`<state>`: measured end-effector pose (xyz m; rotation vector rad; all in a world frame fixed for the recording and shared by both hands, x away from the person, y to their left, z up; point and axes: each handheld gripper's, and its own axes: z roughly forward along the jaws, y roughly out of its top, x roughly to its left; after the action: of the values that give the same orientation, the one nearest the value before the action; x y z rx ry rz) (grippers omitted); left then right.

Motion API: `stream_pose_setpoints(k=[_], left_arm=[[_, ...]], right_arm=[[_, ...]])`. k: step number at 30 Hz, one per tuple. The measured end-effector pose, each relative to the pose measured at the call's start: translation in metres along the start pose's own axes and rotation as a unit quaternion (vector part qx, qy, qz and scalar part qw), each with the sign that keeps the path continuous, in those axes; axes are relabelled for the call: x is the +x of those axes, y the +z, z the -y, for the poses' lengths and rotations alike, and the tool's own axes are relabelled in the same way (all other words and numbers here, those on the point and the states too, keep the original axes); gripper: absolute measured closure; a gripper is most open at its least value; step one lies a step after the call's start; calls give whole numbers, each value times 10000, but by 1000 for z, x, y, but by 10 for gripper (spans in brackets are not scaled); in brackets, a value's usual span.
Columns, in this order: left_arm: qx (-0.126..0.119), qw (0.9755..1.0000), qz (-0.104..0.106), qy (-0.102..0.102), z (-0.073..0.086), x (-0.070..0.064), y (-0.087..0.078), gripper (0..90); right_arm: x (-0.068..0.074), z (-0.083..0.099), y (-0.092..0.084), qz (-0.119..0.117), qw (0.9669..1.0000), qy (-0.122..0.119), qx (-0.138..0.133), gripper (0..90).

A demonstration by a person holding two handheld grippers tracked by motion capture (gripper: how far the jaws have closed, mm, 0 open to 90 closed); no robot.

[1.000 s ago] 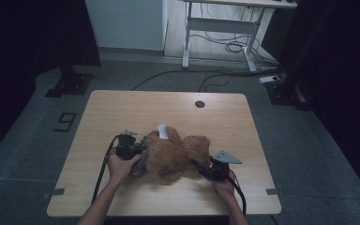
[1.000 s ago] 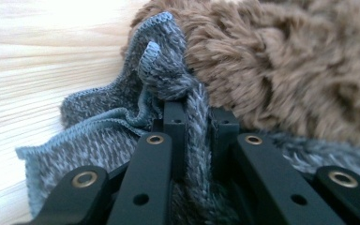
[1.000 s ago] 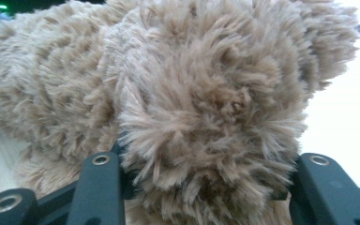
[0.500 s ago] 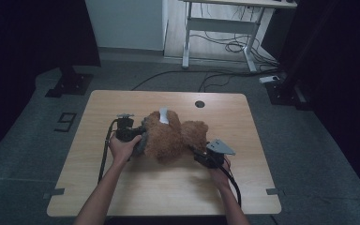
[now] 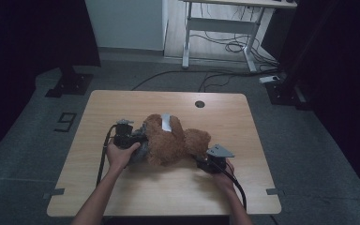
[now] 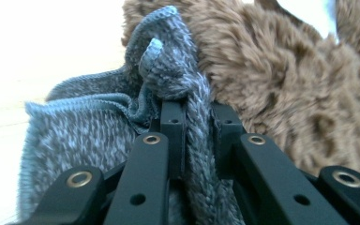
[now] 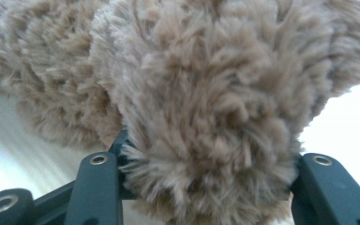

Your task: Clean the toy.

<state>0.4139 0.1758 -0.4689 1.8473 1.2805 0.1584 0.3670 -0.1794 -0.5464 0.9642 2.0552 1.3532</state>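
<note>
Work in hand: dressing or undressing a brown teddy bear [image 5: 171,143] in a grey knitted garment [image 6: 98,126] (which of the two I cannot tell).
Bear's place: lying near the middle of the wooden table [image 5: 168,197], a white label [image 5: 165,123] on its upper side.
Left gripper [image 5: 138,140]: at 9 o'clock of the bear, jaws pinched tight on a fold of the grey knit; they have just been easing slightly apart, the fold between them.
Right gripper [image 5: 201,159]: at 4 o'clock of the bear, jaws clamped around a plush limb [image 7: 206,140].
Done: both holds are secure, garment bunched at the bear's left flank.
Left: by my judgement, most of the pulling; the knit sits on one side only.
Edges: right hand is nearer the front edge at 6 o'clock.
Open room: wide bare tabletop toward 12, 9 and 3 o'clock.
</note>
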Motion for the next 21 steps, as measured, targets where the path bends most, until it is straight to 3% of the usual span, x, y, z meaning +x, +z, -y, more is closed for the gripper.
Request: stream_pose_setpoints(k=[3,6,10,12,13,14,16,21], left_arm=[[-206,9997,-12,121,-10,-8,-14,782],[-419,9986,108,303,-24,-22,-22,783],[-649,9960,324,526,-41,-44,-26,784],[-728,9943,271,724,-49,-59,-25,784],[-728,9943,271,724,-49,-59,-25,784],[-688,9932,181,920,-54,-70,-21,783],[-575,9928,112,1042,-59,-80,-12,782],[171,9949,31,998,-54,-86,31,780]], right_arm=[[-2,1,-2,-72,10000,-4,36,462],[-3,3,-3,-109,9999,12,37,463],[-2,3,-5,-121,9999,-52,57,462],[-2,3,-5,-114,9999,-65,63,462],[-1,3,-5,-110,9999,-82,65,462],[-1,3,-6,-109,9999,-90,61,462],[-1,3,-6,-108,9999,-102,59,462],[0,4,-7,-106,9998,-163,70,460]])
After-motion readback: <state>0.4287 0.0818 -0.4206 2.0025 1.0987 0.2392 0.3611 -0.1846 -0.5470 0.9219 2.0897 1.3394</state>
